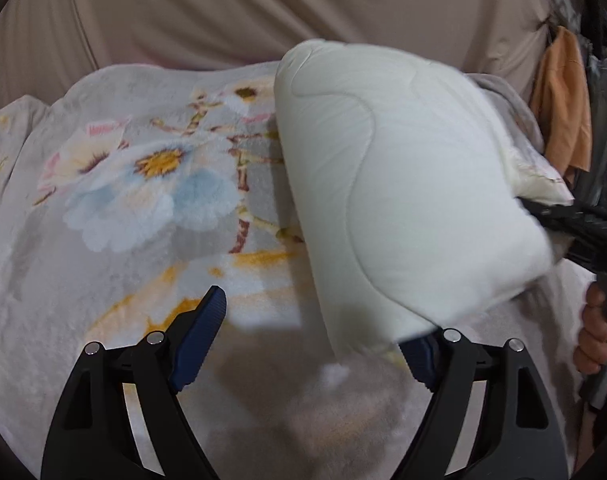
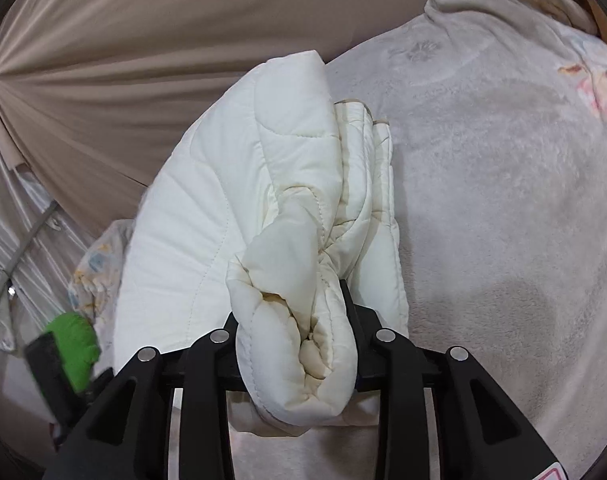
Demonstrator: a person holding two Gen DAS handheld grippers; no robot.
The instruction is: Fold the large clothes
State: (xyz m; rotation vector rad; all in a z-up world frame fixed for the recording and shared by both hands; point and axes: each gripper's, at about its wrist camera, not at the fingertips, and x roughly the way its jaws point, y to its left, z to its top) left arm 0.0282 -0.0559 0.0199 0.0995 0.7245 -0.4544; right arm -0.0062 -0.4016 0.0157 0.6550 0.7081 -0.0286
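Note:
A folded white quilted garment (image 1: 403, 200) is lifted over a floral fleece blanket (image 1: 143, 168). My right gripper (image 2: 295, 344) is shut on a thick bunched edge of the white quilted garment (image 2: 271, 208); it shows from the side in the left wrist view (image 1: 543, 216). My left gripper (image 1: 311, 336) is open and empty, just below the garment's lower edge. Its right pad is partly hidden behind the cloth.
The blanket (image 2: 503, 200) covers the whole work surface. A beige curtain (image 1: 263, 8) hangs behind. An orange cloth (image 1: 563, 104) hangs at the far right. A green object (image 2: 73, 344) lies at the left in the right wrist view.

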